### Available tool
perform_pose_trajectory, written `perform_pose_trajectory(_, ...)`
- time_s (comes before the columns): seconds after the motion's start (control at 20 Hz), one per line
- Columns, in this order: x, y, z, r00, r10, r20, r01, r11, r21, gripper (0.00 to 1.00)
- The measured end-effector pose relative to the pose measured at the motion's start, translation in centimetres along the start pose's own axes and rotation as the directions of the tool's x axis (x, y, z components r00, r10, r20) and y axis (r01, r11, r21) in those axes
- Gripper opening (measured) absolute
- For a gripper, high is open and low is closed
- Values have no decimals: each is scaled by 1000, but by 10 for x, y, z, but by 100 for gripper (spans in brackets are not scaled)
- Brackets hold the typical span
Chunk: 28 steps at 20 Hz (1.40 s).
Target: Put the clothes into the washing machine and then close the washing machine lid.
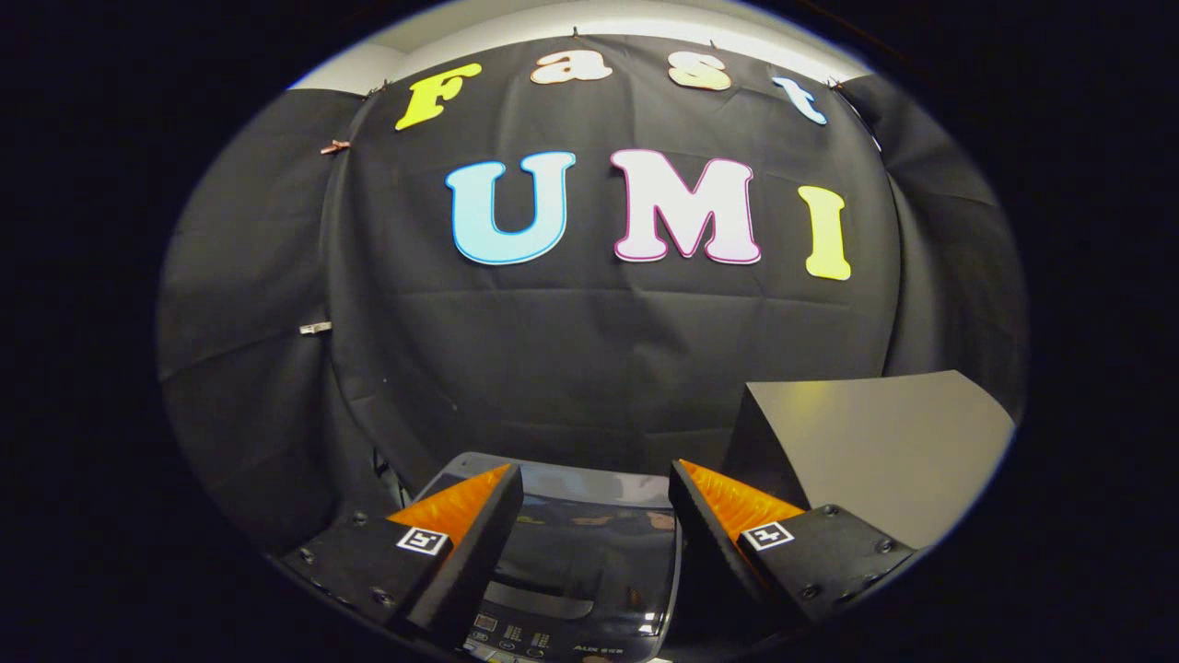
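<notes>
1. Hovering above the washing machine (576,562), the gripper (594,488) is holding its fingers spread wide, pinching nothing.
2. Lying flat between the fingers, the glossy dark lid (589,543) is looking closed; no clothes are showing, so the task seems finished or not begun.
3. Standing rightward, a smooth grey board (884,451) is catching light.

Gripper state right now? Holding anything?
Gripper: open, fingers spread apart, nothing between them; it hangs above the washing machine, whose dark glossy lid is down.
</notes>
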<state>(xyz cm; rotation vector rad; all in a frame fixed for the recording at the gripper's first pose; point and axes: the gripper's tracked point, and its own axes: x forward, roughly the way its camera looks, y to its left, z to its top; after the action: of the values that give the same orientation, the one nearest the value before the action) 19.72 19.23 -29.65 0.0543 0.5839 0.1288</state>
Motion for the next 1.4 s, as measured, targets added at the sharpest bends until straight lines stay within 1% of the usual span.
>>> perform_pose_trajectory(0.2, -29, 5, 19, 997, 55, 58, -55, 998, 4, 99)
perform_pose_trajectory(0.5, -84, -18, 57, 990, 48, 130, -54, 998, 40, 99)
perform_pose_trajectory(0.6, -105, -27, 71, 985, 45, 165, -50, 998, 26, 99)
perform_pose_trajectory(0.7, -126, -45, 83, 982, 21, 190, -23, 1000, 6, 99)
perform_pose_trajectory(0.9, -182, -68, 123, 955, 38, 296, -48, 998, 27, 99)
perform_pose_trajectory(1.2, -256, -126, 150, 915, -61, 399, 70, 997, -10, 99)
perform_pose_trajectory(1.35, -290, -126, 153, 897, -35, 441, 52, 998, -26, 99)
perform_pose_trajectory(1.4, -298, -132, 148, 894, -38, 446, 59, 998, -34, 98)
